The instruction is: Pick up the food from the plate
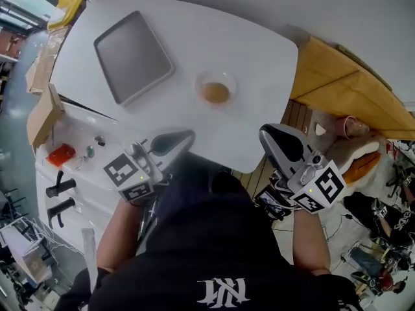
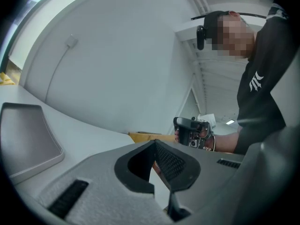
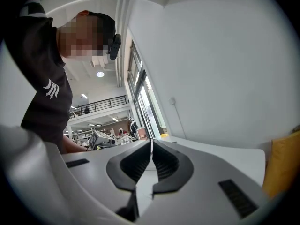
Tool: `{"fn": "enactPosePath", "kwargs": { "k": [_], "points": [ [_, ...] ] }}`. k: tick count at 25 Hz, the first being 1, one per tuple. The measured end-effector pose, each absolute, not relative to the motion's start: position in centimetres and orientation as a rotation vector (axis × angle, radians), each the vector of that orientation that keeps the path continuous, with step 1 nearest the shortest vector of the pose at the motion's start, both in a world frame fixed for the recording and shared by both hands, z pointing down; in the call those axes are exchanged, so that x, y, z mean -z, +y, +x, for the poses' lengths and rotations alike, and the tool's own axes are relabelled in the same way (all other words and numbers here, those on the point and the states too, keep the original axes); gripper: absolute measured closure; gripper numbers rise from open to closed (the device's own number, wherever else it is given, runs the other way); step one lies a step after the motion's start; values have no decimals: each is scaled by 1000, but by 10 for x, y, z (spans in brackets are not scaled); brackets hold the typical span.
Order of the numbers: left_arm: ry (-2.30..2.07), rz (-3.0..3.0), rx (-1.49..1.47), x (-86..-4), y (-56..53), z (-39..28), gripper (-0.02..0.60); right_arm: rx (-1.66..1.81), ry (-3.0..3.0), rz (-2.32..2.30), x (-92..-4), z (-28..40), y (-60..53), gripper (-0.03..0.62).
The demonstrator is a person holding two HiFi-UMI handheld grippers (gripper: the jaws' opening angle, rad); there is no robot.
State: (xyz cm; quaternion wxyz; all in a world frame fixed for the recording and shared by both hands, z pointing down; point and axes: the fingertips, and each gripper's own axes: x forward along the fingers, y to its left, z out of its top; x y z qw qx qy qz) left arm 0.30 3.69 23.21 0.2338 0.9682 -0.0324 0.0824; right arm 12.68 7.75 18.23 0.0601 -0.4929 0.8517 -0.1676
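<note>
Food (image 1: 215, 92) first: where does it lie from the grippers?
– Start at the left gripper (image 1: 188, 135). Its jaws are pressed together at the tips with nothing between them. It hangs over the near edge of the white table (image 1: 253, 50). The food, a brownish lump, lies farther out and a little to the right of it, well apart.

And the right gripper (image 1: 264, 131)?
– Its jaws are also closed tip to tip and empty. It sits at the table's near right edge. From there the food is farther out and to the left, again well apart. So the food lies beyond the two grippers, roughly between their lines.

What is the food on?
– A small clear plate (image 1: 200, 81), about mid-table. The food rests in the plate's middle.

Anything else out there?
– A grey tray (image 1: 133, 57) lies to the far left, clear of the plate. Off the table's right side stands a tan board (image 1: 343, 89). Each gripper view shows the person's dark shirt and the opposite hand with its gripper.
</note>
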Motion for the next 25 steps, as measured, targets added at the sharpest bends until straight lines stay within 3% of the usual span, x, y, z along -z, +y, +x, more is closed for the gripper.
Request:
{"fn": "enactPosePath", "kwargs": {
  "k": [7, 10, 19, 25],
  "points": [
    [8, 2582, -245, -276, -11, 4, 577, 568, 2699, -1519, -214, 113, 19, 581],
    [23, 2545, -243, -297, -28, 1, 577, 577, 2749, -1520, -231, 105, -6, 457],
    [-102, 2478, -202, -342, -60, 14, 577, 589, 2987, -1292, -310, 97, -55, 325],
    [-217, 2462, -241, -375, -69, 6, 577, 618, 3144, -1155, -379, 94, -69, 276]
  ]
}}
